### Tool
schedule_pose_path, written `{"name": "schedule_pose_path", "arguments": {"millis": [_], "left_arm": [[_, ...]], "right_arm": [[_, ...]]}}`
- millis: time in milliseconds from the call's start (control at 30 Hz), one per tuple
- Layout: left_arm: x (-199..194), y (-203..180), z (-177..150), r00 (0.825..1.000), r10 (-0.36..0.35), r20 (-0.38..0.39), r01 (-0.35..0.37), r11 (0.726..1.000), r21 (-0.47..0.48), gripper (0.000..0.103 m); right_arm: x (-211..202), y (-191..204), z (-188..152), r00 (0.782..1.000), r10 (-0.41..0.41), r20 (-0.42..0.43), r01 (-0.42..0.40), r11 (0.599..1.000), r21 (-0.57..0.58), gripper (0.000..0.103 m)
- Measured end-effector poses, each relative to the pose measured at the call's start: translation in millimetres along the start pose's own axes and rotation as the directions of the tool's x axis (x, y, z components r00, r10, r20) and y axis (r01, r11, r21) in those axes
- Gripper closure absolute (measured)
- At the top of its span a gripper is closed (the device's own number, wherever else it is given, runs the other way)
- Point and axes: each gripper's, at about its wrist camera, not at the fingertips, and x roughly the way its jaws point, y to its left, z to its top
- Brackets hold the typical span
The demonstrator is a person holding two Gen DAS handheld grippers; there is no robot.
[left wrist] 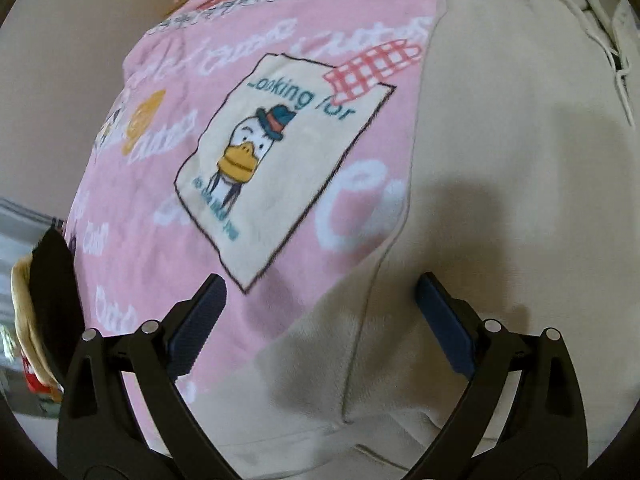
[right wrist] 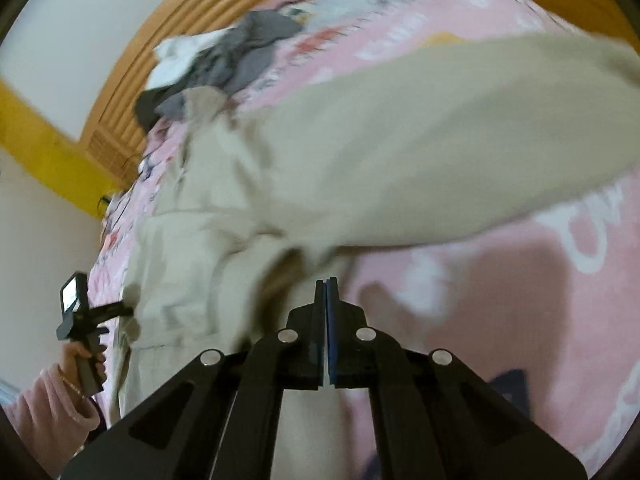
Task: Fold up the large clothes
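Note:
A large beige hoodie [left wrist: 500,168] lies spread on a pink printed blanket [left wrist: 168,160]. My left gripper [left wrist: 320,292] is open and hovers just above the hoodie's left edge, holding nothing. In the right wrist view my right gripper [right wrist: 326,284] is shut on the beige hoodie [right wrist: 400,152] and holds a fold of its cloth lifted above the blanket [right wrist: 520,300]. A long sleeve or flap stretches away to the upper right. The left gripper [right wrist: 120,310] also shows there at the hoodie's far left edge.
A pile of grey and white clothes [right wrist: 224,64] lies at the far end of the bed. A wooden slatted headboard [right wrist: 160,60] and a yellow wall band [right wrist: 48,148] stand behind. Dark and tan items [left wrist: 44,292] sit at the bed's left side.

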Motion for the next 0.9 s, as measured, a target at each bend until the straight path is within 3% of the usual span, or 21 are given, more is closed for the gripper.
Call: {"name": "schedule_pose_path", "arguments": {"millis": [233,267,400,467,567,700,767,867,900], "left_arm": [[-28.4,-4.3,7.6,0.988,-0.135,-0.073,0.139,0.989,0.056,0.009],[-35.6,-4.4,7.3,0.988,-0.138,-0.068,0.142,0.988,0.057,0.009],[-71.9,-11.9,4.6,0.987,-0.161,-0.019,0.162,0.985,0.066,0.009],[-94.3,-20.5,1.2,0.981,-0.193,0.034,0.190,0.979,0.079,0.009],[-120.3,-44.7,-10.0,0.957,-0.283,0.069,0.275,0.955,0.110,0.009],[-140.0,-96.1,-27.5,0.910,-0.413,0.024,0.400,0.894,0.201,0.009],[-143.2,-118.0,-35.4,0.895,-0.445,-0.003,0.434,0.871,0.231,0.009],[-138.1,-148.4,-50.1,0.875,-0.481,-0.053,0.478,0.842,0.251,0.009],[-134.4,-157.3,-55.3,0.870,-0.487,-0.077,0.489,0.835,0.252,0.009]], "right_arm": [[-41.2,-71.1,24.0,0.990,-0.103,0.091,0.095,0.991,0.095,0.097],[-46.0,-79.8,29.1,0.988,-0.115,0.099,0.104,0.988,0.116,0.092],[-84.3,-127.1,58.8,0.962,-0.191,0.194,0.146,0.964,0.225,0.051],[-100.5,-146.1,73.6,0.947,-0.222,0.234,0.157,0.951,0.265,0.048],[-126.1,-177.6,99.1,0.922,-0.263,0.285,0.158,0.926,0.344,0.045],[-153.0,-225.3,124.3,0.894,-0.309,0.326,0.120,0.864,0.490,0.043],[-149.5,-245.7,132.1,0.899,-0.325,0.295,0.119,0.827,0.549,0.043],[-128.8,-275.5,137.0,0.931,-0.272,0.242,0.074,0.793,0.605,0.043],[-123.9,-284.6,137.1,0.933,-0.266,0.242,0.062,0.781,0.621,0.043]]}}
